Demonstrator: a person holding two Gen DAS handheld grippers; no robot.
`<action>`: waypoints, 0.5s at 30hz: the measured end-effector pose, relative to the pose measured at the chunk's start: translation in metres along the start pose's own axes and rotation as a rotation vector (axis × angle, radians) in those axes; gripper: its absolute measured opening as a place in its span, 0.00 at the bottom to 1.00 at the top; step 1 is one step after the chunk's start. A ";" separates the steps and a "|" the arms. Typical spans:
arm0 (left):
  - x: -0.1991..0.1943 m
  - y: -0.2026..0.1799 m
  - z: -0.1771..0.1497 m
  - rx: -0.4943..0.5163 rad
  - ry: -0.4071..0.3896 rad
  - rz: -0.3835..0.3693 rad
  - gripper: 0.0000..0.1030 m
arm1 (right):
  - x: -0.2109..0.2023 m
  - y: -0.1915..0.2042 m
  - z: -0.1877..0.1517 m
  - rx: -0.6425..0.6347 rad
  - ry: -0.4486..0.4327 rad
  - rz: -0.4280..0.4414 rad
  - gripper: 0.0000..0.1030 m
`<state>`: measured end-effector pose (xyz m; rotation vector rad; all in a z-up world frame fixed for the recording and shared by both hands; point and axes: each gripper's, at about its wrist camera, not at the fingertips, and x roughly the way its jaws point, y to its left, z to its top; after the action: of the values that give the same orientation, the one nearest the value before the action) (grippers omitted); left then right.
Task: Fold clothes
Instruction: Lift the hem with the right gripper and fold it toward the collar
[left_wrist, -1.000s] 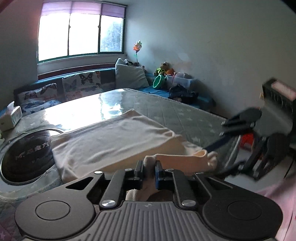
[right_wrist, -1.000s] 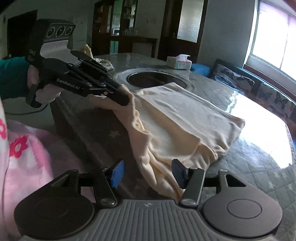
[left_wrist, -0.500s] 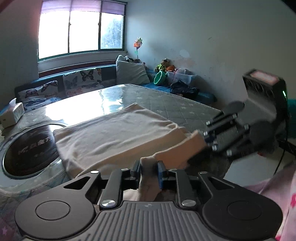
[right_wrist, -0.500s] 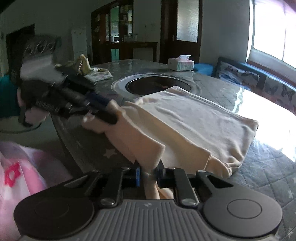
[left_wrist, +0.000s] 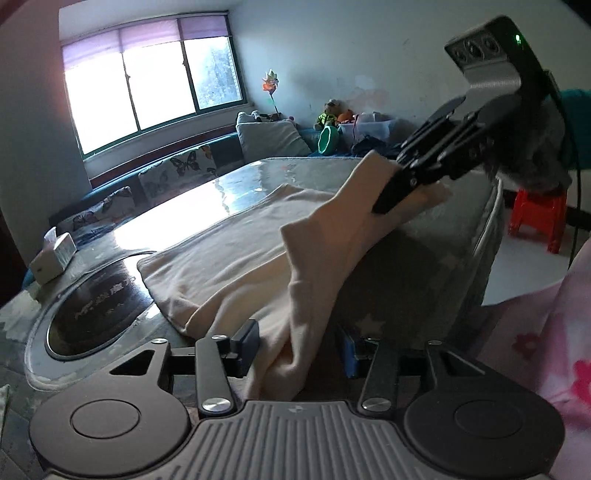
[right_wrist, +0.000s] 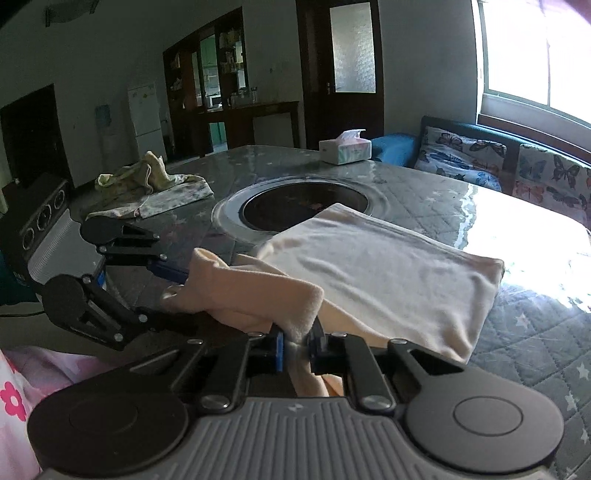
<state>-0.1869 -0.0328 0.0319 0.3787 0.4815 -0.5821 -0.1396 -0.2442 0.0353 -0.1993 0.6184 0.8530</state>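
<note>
Cream cloth (left_wrist: 236, 258) lies folded flat on your table (right_wrist: 424, 199), its far corner over the rim of the round dark inset (right_wrist: 306, 205) in the tabletop. One loose part, seemingly a sleeve, lifts off the near edge of the cloth and runs between your two tools.

Your right gripper (right_wrist: 297, 345) is clenched on that loose part: in its own view the fabric is pinched tight between the blue pads (right_wrist: 277, 347) and bunches up just above them. From your left camera you see the same tool (left_wrist: 391, 192) raised over the table's near corner, the cloth stretched up to its tip.

Your left gripper (left_wrist: 299, 341) is opening. Its fingers (left_wrist: 245, 338) stand apart with a hanging fold of the cloth between them; the fold brushes the left finger, and the blue pad on the other side stands clear of it, so nothing is pressed. In the right camera the left tool (right_wrist: 173, 291) sits low at the left, jaws spread, with the end of the sleeve lying between them.

On the far side of the table you have a tissue box (right_wrist: 345, 147) and a crumpled heap of other clothes (right_wrist: 147, 184), both well apart from the cream cloth. A red stool (left_wrist: 537, 218) stands on the floor beyond the table's corner. Pink flowered fabric (left_wrist: 554, 332) fills the near right edge of your left view.
</note>
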 end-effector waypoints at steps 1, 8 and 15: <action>0.000 0.002 0.000 -0.002 -0.001 0.000 0.28 | 0.001 0.000 0.000 -0.002 0.001 -0.006 0.10; -0.014 0.012 0.004 -0.056 -0.048 -0.025 0.07 | -0.009 0.004 -0.007 0.018 -0.040 -0.014 0.09; -0.042 0.001 0.014 -0.091 -0.054 -0.093 0.07 | -0.041 0.012 -0.012 0.018 -0.074 0.002 0.08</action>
<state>-0.2129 -0.0207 0.0657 0.2541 0.4741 -0.6560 -0.1738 -0.2679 0.0506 -0.1508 0.5571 0.8526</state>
